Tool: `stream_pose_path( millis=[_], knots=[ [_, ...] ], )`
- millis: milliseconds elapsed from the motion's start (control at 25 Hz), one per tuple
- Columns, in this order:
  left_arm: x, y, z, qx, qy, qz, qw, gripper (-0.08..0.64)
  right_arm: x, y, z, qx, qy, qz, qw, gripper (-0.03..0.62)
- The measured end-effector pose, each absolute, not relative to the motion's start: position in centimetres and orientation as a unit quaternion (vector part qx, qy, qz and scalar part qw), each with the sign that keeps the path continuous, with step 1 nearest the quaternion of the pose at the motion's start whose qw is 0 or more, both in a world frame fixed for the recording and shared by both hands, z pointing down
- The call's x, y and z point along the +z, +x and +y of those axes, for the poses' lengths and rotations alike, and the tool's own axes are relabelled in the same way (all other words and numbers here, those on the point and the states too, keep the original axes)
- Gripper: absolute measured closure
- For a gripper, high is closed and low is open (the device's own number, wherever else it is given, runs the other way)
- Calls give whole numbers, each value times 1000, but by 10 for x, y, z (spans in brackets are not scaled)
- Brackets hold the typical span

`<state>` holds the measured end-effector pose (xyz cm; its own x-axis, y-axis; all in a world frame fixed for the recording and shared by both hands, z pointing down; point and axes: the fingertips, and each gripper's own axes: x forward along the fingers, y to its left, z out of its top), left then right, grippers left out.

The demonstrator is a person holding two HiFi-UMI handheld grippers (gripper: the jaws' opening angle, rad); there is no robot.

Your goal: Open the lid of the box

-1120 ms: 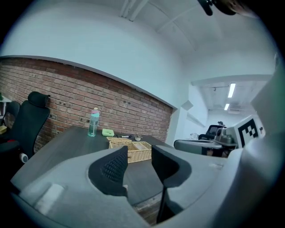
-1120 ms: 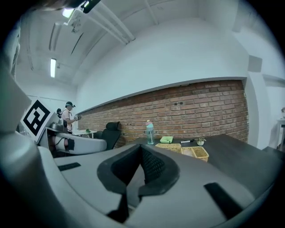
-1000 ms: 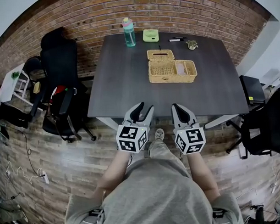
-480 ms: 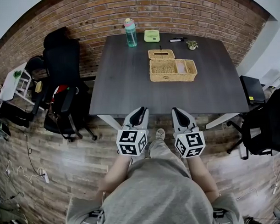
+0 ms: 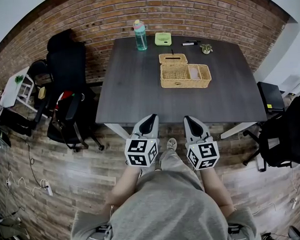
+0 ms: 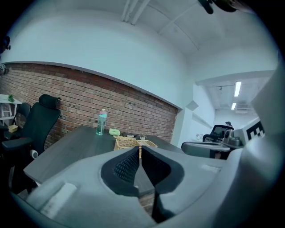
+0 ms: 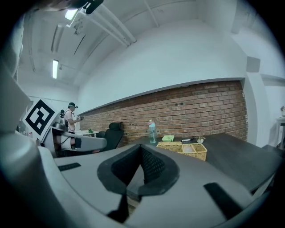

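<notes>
A wicker box [image 5: 185, 75] stands on the far half of the dark table [image 5: 134, 93], its inner compartments showing from above. A flat wicker panel [image 5: 172, 58] lies just beyond it, touching its far side. Both grippers hover side by side before the table's near edge, far from the box. My left gripper [image 5: 150, 118] is shut; its jaws have just been closing, with nothing between them. My right gripper [image 5: 189, 119] is shut and empty too. In the left gripper view the box [image 6: 133, 142] shows past the tips [image 6: 140, 149]; in the right gripper view the box [image 7: 182, 149] sits to the right of the tips [image 7: 141, 147].
At the table's far edge stand a teal bottle [image 5: 140, 34], a green object [image 5: 162, 38], a marker [image 5: 189, 42] and a small plant [image 5: 205, 48]. Black office chairs [image 5: 65, 71] crowd the left side, and another chair [image 5: 285, 132] is at the right. A person [image 7: 71, 118] stands far off.
The left gripper's jaws, wide apart a second ago, have closed together on nothing. Both grippers have stayed in place, and the right one stays shut.
</notes>
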<state>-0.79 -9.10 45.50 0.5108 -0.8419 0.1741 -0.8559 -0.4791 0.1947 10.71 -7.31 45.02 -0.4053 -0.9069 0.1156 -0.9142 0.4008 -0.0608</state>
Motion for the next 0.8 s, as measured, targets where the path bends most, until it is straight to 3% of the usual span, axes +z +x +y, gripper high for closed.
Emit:
stream_pose_path(
  millis=[800],
  knots=[
    [456, 4, -88, 37, 867, -481, 123, 532, 455, 112, -74, 67, 542, -837, 23, 592]
  ],
)
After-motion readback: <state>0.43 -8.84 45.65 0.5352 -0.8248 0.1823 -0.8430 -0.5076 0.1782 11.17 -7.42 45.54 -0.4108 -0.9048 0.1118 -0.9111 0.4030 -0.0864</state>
